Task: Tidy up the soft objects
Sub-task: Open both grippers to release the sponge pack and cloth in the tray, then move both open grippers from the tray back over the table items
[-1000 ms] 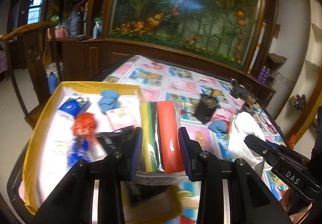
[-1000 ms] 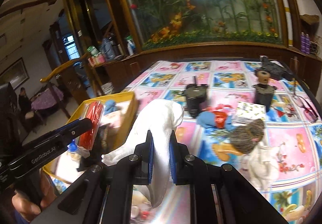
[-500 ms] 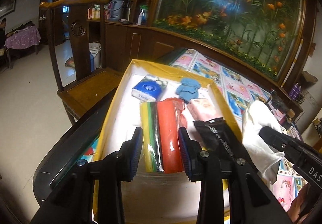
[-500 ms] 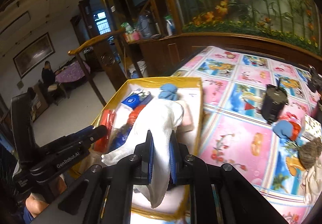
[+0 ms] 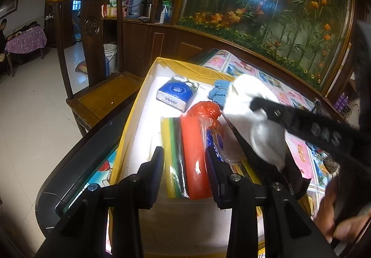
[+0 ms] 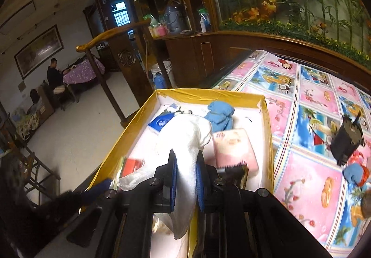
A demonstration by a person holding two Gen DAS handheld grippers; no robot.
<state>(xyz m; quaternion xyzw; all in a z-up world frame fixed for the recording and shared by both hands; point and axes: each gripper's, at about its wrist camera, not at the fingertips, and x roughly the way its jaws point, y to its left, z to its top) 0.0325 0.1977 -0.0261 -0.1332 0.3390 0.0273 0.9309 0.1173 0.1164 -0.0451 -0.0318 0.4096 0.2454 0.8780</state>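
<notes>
My left gripper [image 5: 184, 165] is shut on a clear-wrapped pack of yellow, green, black and red cloths [image 5: 187, 149], held low over the near end of the yellow-rimmed box [image 5: 185, 66]. My right gripper [image 6: 186, 179] is shut on a white cloth [image 6: 185, 139] that hangs over the box [image 6: 208, 92] from the right. In the left wrist view the white cloth [image 5: 252, 118] droops from one of the right gripper's fingers [image 5: 301, 123]. Inside the box lie a blue tissue pack [image 5: 177, 93], a blue knit piece [image 5: 219, 94], a red plastic bag [image 5: 204, 109] and a pink tissue pack [image 6: 234, 149].
A black packet [image 5: 266, 165] lies at the box's right side. A wooden chair [image 5: 102, 95] stands left of the table. On the picture tablecloth [image 6: 313, 95] stand a black cup [image 6: 346, 139] and a blue-and-red soft item [image 6: 356, 173]. A person's hand [image 5: 336, 218] is at lower right.
Both grippers have swung left from over the tablecloth to above the box, carrying the cloth pack and the white cloth. The white cloth now hangs over the box's middle.
</notes>
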